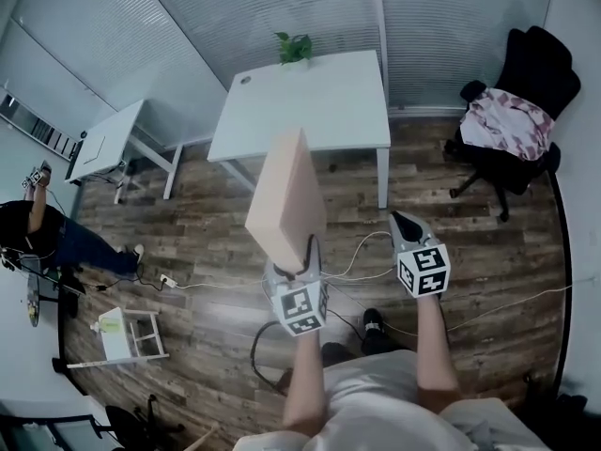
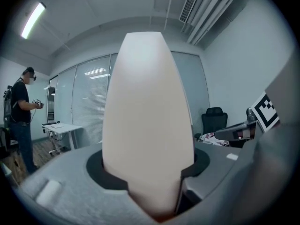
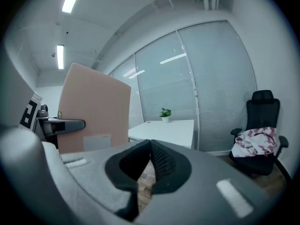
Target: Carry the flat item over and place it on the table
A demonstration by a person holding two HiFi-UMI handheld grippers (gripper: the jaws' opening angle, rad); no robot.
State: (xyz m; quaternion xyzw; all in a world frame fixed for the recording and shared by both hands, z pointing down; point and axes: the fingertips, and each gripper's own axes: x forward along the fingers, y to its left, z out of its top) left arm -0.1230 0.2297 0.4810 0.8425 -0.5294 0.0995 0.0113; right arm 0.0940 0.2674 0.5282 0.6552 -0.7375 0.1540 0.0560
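Note:
The flat item (image 1: 286, 195) is a pale pink-beige slab that stands on edge, tilted away from me, with my left gripper (image 1: 299, 266) shut on its lower end. In the left gripper view the flat item (image 2: 147, 116) fills the middle, clamped between the two dark pads of my left gripper (image 2: 151, 172). My right gripper (image 1: 402, 220) hovers to the right of it, apart from the slab. In the right gripper view my right gripper (image 3: 151, 145) has its jaws shut with nothing between them, and the flat item (image 3: 96, 107) stands to its left. The white table (image 1: 319, 101) lies ahead.
A potted plant (image 1: 294, 47) stands at the table's far edge. A black office chair (image 1: 516, 101) with patterned cloth on it sits at the right. At the left are a smaller white desk (image 1: 108, 139), a person (image 1: 38, 228) and a low white rack (image 1: 127, 334). Cables cross the wood floor.

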